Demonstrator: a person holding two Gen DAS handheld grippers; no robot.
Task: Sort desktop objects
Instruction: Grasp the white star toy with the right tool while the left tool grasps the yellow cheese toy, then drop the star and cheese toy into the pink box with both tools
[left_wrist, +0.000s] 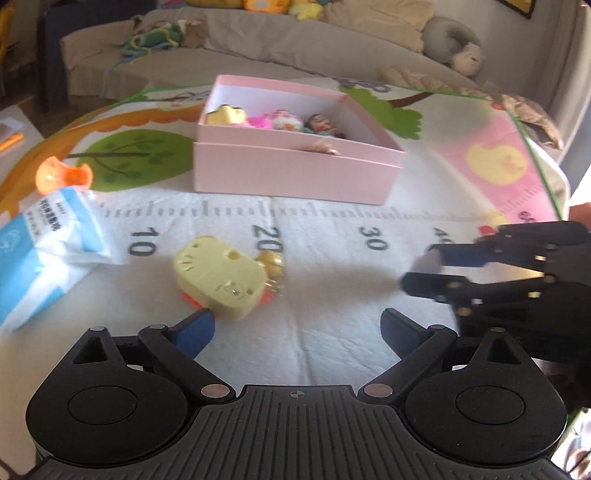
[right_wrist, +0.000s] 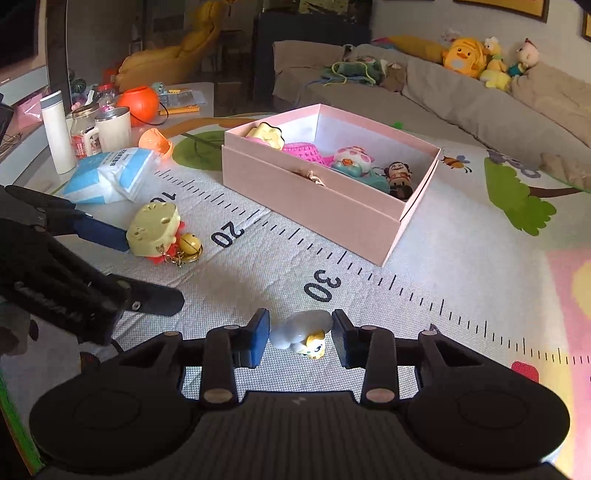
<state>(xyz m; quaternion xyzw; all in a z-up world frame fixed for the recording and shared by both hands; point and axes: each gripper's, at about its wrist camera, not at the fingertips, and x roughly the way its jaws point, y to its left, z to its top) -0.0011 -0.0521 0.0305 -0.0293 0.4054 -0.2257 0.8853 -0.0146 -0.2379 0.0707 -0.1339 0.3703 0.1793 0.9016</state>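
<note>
Jaws on the right gripper stand about half open and bracket a small white glossy figurine with a yellow face; both blue pads sit just beside its flanks, the left one perhaps touching, but I cannot tell whether there is any squeeze yet. That figurine lies on the mat straight ahead of the right jaws, between the fingertips, with its longer side running across the gap from pad to pad. My judgement is that a simple closing would take it, provided the rounded glossy body does not squirt out.

Jaws on the left gripper are spread wide and hold nothing. A pale yellow cat-head plastic toy with a brass bell and red trim lies ahead and to the left of them, its near corner just beside or touching the left blue pad, so the toy sits off-centre, outside the gap. Its long axis runs diagonally, from far left to near right. The left gripper is clearly the nearer one to it and would need to shift left to straddle it.

Beyond both lies the open pink cardboard box, well apart from either gripper, already holding several small toys; it looks like the likely destination. A blue and white soft packet and an orange plastic piece rest at the far left of the printed play mat.
</note>
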